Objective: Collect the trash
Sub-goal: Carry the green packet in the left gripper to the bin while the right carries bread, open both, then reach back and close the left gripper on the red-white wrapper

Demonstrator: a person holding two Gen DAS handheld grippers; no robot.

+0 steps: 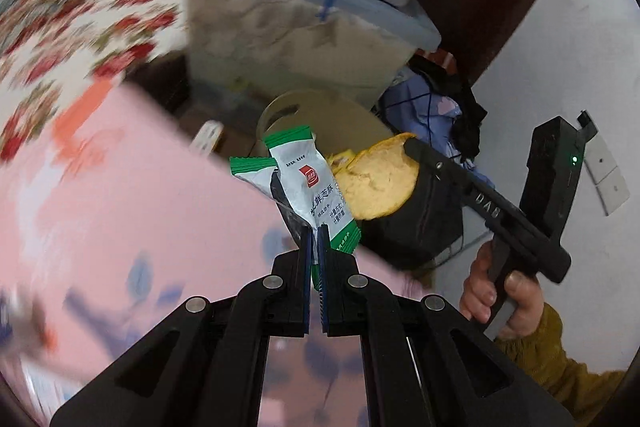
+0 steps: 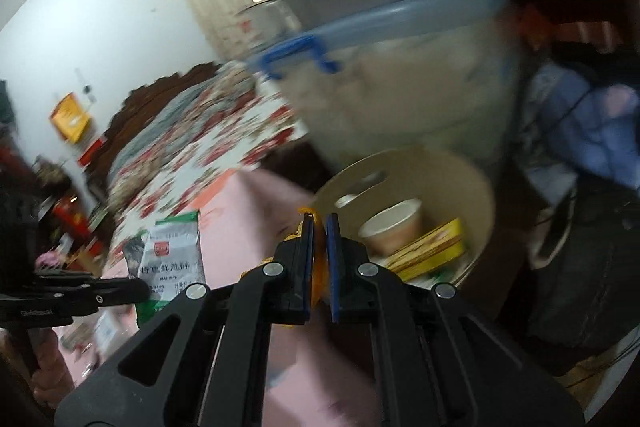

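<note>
The left gripper (image 1: 319, 243) is clenched on two snack wrappers (image 1: 312, 187), white foil with green serrated ends and a red logo, held up over the pink bedsheet (image 1: 140, 207). Just right of them, the right gripper (image 1: 408, 145), held in a hand (image 1: 500, 291), is clamped on one yellow-orange fruit peel (image 1: 378, 183), pale and pithy inside. Beyond, a round tan bin (image 2: 486, 203) holds one paper cup (image 2: 394, 227) and one yellow package (image 2: 432, 247). Two stacked plastic storage boxes (image 1: 300, 39) stand behind it.
</note>
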